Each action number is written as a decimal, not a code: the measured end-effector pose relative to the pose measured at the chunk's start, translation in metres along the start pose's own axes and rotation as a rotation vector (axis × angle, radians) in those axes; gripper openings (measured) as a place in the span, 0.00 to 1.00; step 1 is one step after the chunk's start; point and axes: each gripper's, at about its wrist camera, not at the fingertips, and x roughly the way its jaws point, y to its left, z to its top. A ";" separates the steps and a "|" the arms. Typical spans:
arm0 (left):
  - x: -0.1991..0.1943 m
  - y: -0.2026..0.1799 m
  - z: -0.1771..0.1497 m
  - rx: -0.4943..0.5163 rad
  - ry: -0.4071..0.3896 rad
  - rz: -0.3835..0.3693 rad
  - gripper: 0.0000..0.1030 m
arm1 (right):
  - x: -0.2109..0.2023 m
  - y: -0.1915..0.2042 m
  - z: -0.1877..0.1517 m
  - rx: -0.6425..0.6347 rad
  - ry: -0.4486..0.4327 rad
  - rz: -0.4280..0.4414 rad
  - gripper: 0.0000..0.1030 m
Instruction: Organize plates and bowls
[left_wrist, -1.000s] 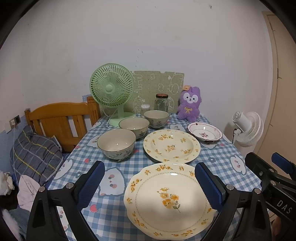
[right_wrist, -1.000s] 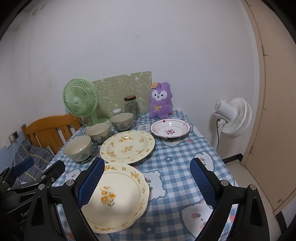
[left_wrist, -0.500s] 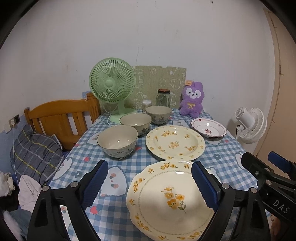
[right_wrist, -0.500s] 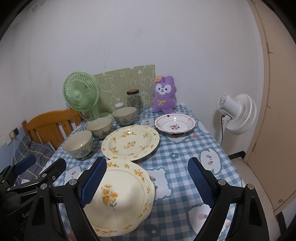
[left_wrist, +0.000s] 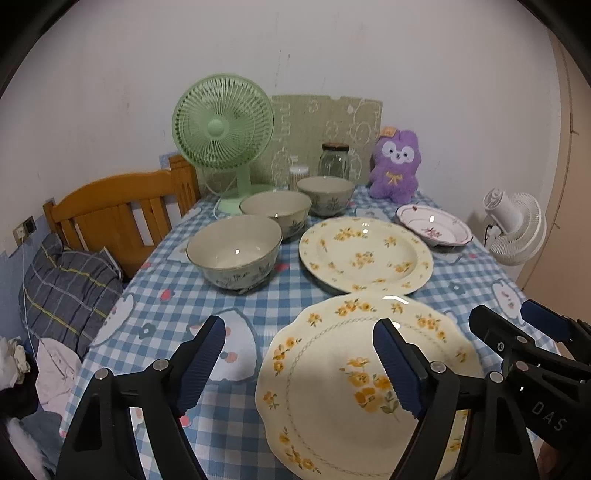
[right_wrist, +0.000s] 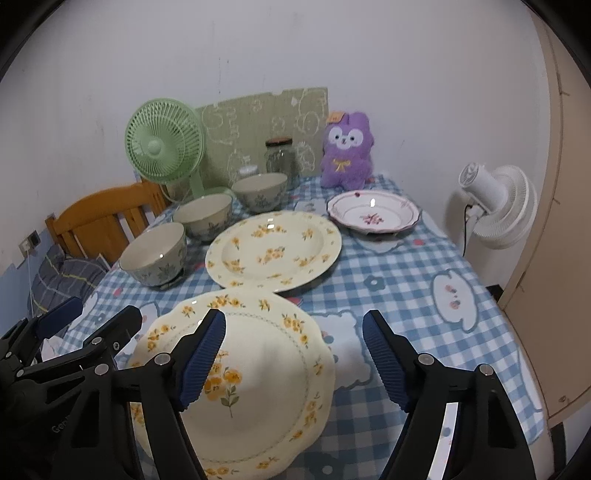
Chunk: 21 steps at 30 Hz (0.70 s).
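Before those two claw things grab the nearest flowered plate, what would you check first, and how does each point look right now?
1. Left gripper open: ok, jaws wide apart.
2. Right gripper open: ok, nothing held.
3. Scalloped yellow-flower plate lies flat on the checked tablecloth: ok.
4. Plate's near rim free for gripping: cannot tell, the grippers hide it.
5. Neighbours clear: not ok, the round yellow-flower plate sits right at its far rim.
6. Three bowls, nearest, unstacked and out of the way: ok.
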 end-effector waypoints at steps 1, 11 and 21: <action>0.004 0.000 -0.001 0.001 0.011 0.000 0.80 | 0.005 0.001 -0.001 0.000 0.013 0.001 0.75; 0.032 -0.001 -0.018 0.028 0.097 0.003 0.71 | 0.040 0.003 -0.014 -0.005 0.119 -0.013 0.70; 0.054 0.008 -0.026 0.008 0.169 0.001 0.68 | 0.060 0.005 -0.022 -0.027 0.169 -0.055 0.67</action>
